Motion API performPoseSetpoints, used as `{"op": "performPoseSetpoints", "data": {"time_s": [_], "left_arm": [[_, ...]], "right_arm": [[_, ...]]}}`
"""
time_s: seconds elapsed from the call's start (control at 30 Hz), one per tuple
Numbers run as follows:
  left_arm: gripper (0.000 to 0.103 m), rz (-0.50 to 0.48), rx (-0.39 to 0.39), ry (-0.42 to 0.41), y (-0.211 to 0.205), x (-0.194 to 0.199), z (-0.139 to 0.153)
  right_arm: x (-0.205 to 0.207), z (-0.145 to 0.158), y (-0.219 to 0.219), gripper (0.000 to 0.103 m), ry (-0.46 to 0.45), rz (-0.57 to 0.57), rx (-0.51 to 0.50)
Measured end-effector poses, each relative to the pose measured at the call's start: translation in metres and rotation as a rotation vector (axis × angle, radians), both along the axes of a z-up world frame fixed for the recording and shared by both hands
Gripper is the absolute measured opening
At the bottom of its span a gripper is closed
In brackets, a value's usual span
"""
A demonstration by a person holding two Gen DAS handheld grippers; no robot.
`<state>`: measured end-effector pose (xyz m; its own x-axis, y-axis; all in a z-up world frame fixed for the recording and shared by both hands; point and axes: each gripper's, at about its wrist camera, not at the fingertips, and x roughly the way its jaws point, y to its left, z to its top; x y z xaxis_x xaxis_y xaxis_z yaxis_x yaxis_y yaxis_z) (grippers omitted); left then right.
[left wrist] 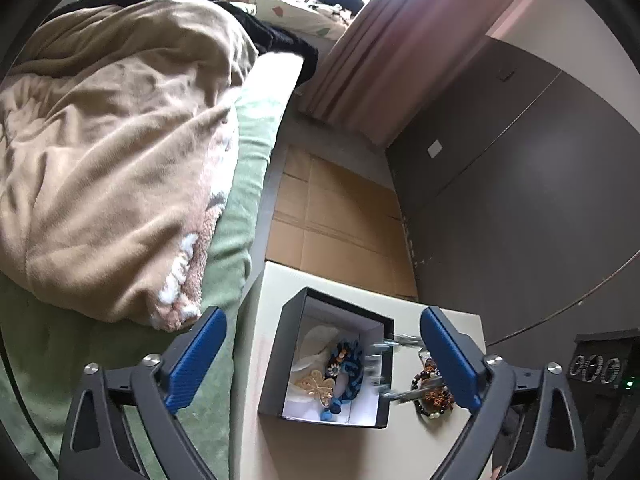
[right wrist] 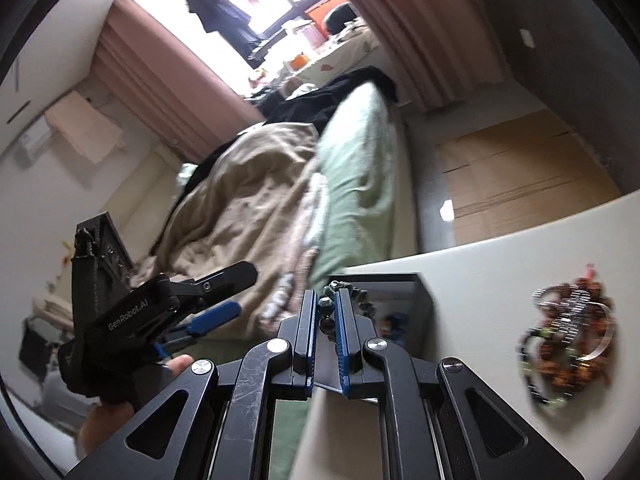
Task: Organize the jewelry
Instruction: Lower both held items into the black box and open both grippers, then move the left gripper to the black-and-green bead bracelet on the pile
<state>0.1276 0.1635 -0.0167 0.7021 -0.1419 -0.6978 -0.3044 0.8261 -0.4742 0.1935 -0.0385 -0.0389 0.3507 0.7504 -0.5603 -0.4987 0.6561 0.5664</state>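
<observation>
- My left gripper (left wrist: pixel 322 360) stands wide apart with nothing between its blue pads (left wrist: pixel 198 360); it hangs over the open black box (left wrist: pixel 280 360).
- The box sits on the pale worktop (left wrist: pixel 264 300), close to the edge that runs along the bed (left wrist: pixel 236 208).
- Inside the box, on its white lining, I can see a gold butterfly-shaped piece (left wrist: pixel 316 387), a blue chain (left wrist: pixel 352 376) and a small beaded item beside them.
- Just right of the box, on the worktop, lies a pile of loose jewelry (left wrist: pixel 430 390): dark and amber beads tangled with a silvery bracelet. In the left wrist view the pile is partly hidden by the right-hand finger of my left gripper.
- My right gripper (right wrist: pixel 325 320) is nearly closed and pinches a string of dark green beads (right wrist: pixel 326 304), which loops out past the fingertips.
- Through the right wrist camera, those beads hang above the near corner of the box (right wrist: pixel 420 300); I cannot tell whether they touch it.
- The same view shows the jewelry pile (right wrist: pixel 568 336) well to the right, blurred.
- The left gripper (right wrist: pixel 224 296) appears there too, at the left, held in a hand (right wrist: pixel 120 404) over the bed.
- A tan blanket (left wrist: pixel 112 152) is heaped on the green bedsheet.
</observation>
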Motion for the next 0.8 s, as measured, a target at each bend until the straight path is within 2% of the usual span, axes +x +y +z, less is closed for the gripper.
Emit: {"op": "performPoseSetpoints", "data": {"time_s": [0.03, 0.07, 0.1, 0.17, 0.27, 0.37, 0.53, 0.6, 0.8], "left_arm": [[0.099, -0.001, 0.0, -0.004, 0.0, -0.001, 0.001], [0.099, -0.002, 0.002, -0.005, 0.0, 0.0, 0.001], [0.099, -0.003, 0.003, -0.005, 0.0, 0.0, 0.001], [0.099, -0.006, 0.003, -0.005, -0.001, -0.001, 0.002], [0.1, -0.015, -0.002, -0.01, -0.005, -0.002, 0.003], [0.1, -0.029, 0.006, -0.018, -0.013, -0.001, 0.005], [0.1, -0.063, 0.028, -0.011, -0.032, 0.001, 0.007], [0.1, -0.073, 0.033, -0.008, -0.04, 0.002, 0.006], [0.1, -0.115, 0.063, 0.0, -0.068, 0.004, 0.004]], "right_arm": [[0.0, -0.001, 0.003, 0.021, 0.01, 0.008, -0.017], [0.001, -0.003, 0.005, 0.042, 0.026, 0.012, -0.031], [0.0, -0.004, 0.003, 0.059, 0.028, -0.002, -0.03], [0.0, -0.004, -0.006, 0.067, 0.014, -0.043, -0.036], [0.004, -0.006, -0.027, 0.068, 0.041, -0.072, -0.05], [0.006, -0.006, -0.049, 0.091, 0.054, -0.114, -0.063], [0.007, -0.002, -0.082, 0.096, 0.053, -0.165, -0.078], [0.009, -0.002, -0.094, 0.103, 0.053, -0.187, -0.086], [0.007, 0.0, -0.125, 0.103, 0.06, -0.241, -0.1]]}}
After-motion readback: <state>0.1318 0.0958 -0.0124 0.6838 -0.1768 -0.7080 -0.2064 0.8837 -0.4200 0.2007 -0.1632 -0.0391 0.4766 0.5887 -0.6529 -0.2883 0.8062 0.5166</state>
